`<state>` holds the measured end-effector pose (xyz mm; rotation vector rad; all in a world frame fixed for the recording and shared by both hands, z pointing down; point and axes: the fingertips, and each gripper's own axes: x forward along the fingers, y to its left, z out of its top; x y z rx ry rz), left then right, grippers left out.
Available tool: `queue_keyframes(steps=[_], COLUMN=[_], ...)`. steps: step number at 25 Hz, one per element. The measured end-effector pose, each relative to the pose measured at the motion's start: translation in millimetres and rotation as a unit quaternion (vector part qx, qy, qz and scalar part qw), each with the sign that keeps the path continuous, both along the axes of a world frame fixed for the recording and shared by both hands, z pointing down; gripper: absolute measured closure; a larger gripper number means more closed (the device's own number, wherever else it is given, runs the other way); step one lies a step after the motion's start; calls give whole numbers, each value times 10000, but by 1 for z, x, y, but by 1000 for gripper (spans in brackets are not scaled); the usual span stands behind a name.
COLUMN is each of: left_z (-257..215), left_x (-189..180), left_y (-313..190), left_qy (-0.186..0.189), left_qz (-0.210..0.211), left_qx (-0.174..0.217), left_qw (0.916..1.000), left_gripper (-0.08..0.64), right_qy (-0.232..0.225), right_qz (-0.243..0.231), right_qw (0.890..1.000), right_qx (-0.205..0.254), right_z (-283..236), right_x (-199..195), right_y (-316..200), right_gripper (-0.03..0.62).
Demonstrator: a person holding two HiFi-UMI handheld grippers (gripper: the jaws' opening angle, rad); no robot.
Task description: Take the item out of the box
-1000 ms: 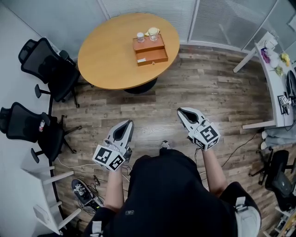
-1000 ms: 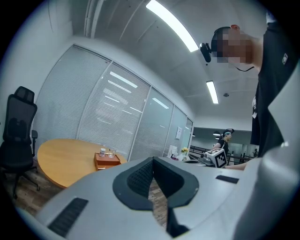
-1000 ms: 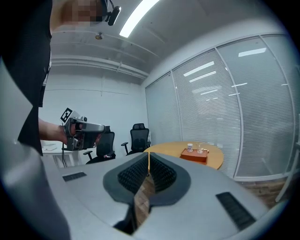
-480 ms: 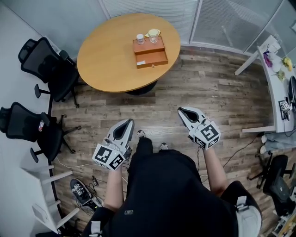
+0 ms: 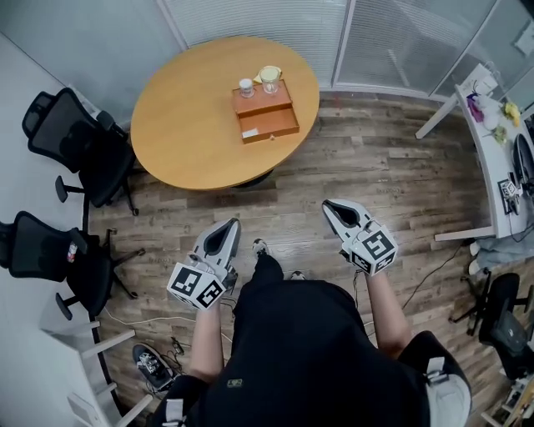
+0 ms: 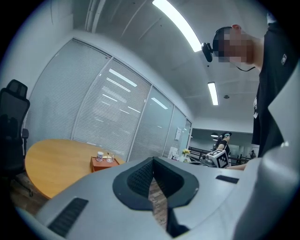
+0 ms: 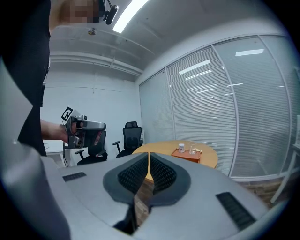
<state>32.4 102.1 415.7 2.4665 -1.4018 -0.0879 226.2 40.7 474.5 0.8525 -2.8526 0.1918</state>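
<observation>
The wooden drawer box [image 5: 265,111] sat on the far right part of the round wooden table [image 5: 183,125], far from both grippers. Its drawer seemed to be pulled out toward the near side, but what lay inside was too small to make out. On the box's top stood a small white jar [image 5: 245,87] and, just to its right, a clear glass [image 5: 269,79] with something pale yellow beside it. The left gripper [image 5: 225,233] was held low over the plank floor [image 5: 375,167], near the person's body, pointing toward the table. Its jaws were closed together with nothing between them. The right gripper [image 5: 338,213] hung level with it on the right, well apart from it. Its jaws were also pressed together, leaving only a thin seam, and they held nothing. Two black office chairs [image 5: 79,154] stood along the left wall, one nearer than the other. A white desk [image 5: 492,158] with small clutter on it ran along the right edge. Frosted glass panels with blinds [image 5: 250,25] closed off the far side of the room behind the table.
</observation>
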Motion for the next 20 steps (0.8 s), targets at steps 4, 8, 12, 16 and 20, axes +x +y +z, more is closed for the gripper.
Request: queue_keyframes(steps=[4, 8, 12, 16, 20], left_z=[-6, -3, 4, 9, 13], left_x=[-12, -25, -39, -62, -84], left_y=[-33, -61, -83, -104, -124], left_qy=[23, 76, 137, 171, 258], left_qz=[138, 244, 321, 362, 401], left_qx=[67, 19, -58, -112, -137], left_qw=[9999, 9997, 9994, 9991, 9988], left_gripper=[554, 554, 554, 554, 554], right_qy=[87, 157, 243, 316, 383], right_qz=[148, 212, 245, 317, 318], right_qw=[9998, 9996, 9992, 9988, 9986], right_qx=[-53, -134, -195, -176, -172], right_z=[2, 6, 12, 14, 16], right_x=[-6, -20, -38, -60, -83], right_y=[-22, -43, -64, -86, -103], right_gripper=[584, 584, 584, 584, 584])
